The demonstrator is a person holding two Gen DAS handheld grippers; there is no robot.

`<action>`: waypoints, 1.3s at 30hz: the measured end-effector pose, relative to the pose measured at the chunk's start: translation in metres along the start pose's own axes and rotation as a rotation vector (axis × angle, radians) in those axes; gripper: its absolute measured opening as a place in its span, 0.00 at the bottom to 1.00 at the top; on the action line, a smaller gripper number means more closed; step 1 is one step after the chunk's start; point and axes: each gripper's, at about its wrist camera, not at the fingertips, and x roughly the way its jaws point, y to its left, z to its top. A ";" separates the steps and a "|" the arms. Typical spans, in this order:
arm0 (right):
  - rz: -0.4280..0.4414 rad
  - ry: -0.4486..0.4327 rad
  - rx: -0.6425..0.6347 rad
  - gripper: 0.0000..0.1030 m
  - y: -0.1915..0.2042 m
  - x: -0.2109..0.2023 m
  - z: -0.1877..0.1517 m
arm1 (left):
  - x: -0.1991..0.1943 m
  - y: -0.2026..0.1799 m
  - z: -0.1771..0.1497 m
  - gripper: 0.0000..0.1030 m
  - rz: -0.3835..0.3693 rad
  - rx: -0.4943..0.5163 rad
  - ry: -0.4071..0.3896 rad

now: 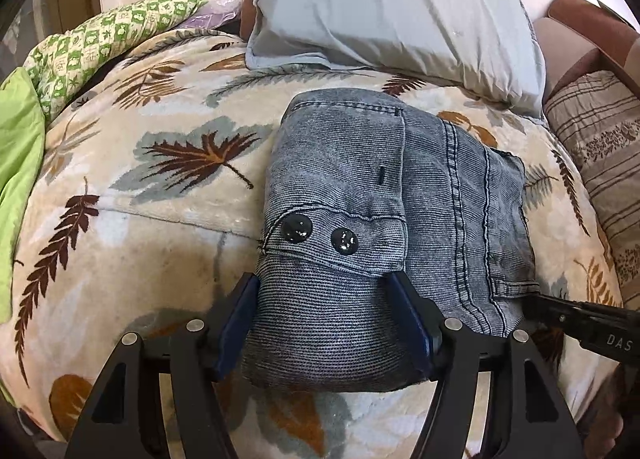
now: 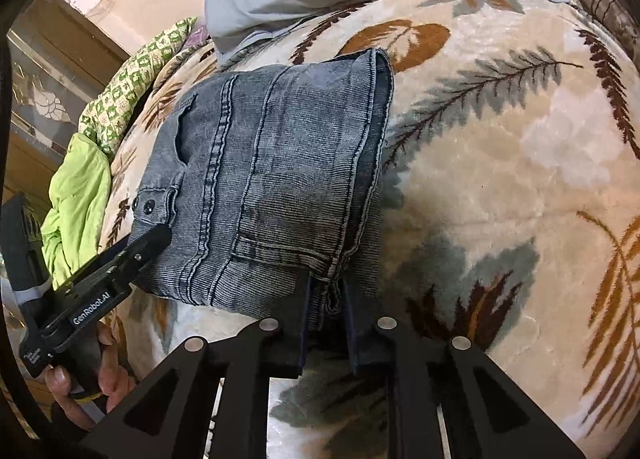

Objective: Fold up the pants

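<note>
Grey-blue denim pants (image 1: 360, 179) lie folded into a compact bundle on the leaf-patterned blanket (image 1: 160, 219). Two black buttons (image 1: 296, 229) show on the near flap. My left gripper (image 1: 322, 279) straddles the thick near fold with its jaws wide, both blue pads pressed into the cloth. In the right wrist view the pants (image 2: 272, 163) show a back pocket and seams. My right gripper (image 2: 327, 283) is nearly closed on the bunched near-edge cloth by the pocket corner. The left gripper (image 2: 156, 235) reaches in from the left, held by a hand (image 2: 104, 371).
A pale blue pillow (image 1: 400, 7) lies beyond the pants. Green patterned bedding (image 1: 100, 43) and a lime cloth (image 1: 16, 163) are heaped at the left edge of the bed. A striped cushion (image 1: 600, 163) sits at the right. The blanket (image 2: 500, 179) spreads right of the pants.
</note>
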 end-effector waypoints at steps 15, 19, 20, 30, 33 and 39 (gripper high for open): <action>-0.022 0.015 -0.006 0.18 0.001 0.006 0.003 | 0.003 -0.003 0.000 0.65 0.005 -0.011 0.000; -0.032 0.009 -0.022 0.18 0.002 0.007 0.003 | 0.004 -0.006 0.000 0.65 0.015 -0.006 -0.001; -0.032 0.007 -0.023 0.18 0.002 0.007 0.003 | 0.003 -0.006 -0.001 0.65 0.015 -0.008 0.000; -0.038 -0.015 -0.047 0.20 0.003 0.008 0.000 | 0.002 -0.008 -0.003 0.65 0.023 0.006 -0.010; -0.039 -0.036 -0.051 0.19 0.004 0.004 -0.004 | -0.001 -0.008 -0.007 0.64 0.023 0.016 -0.021; -0.053 -0.082 -0.063 0.09 0.015 -0.019 -0.018 | -0.023 -0.002 -0.018 0.58 0.015 0.008 -0.030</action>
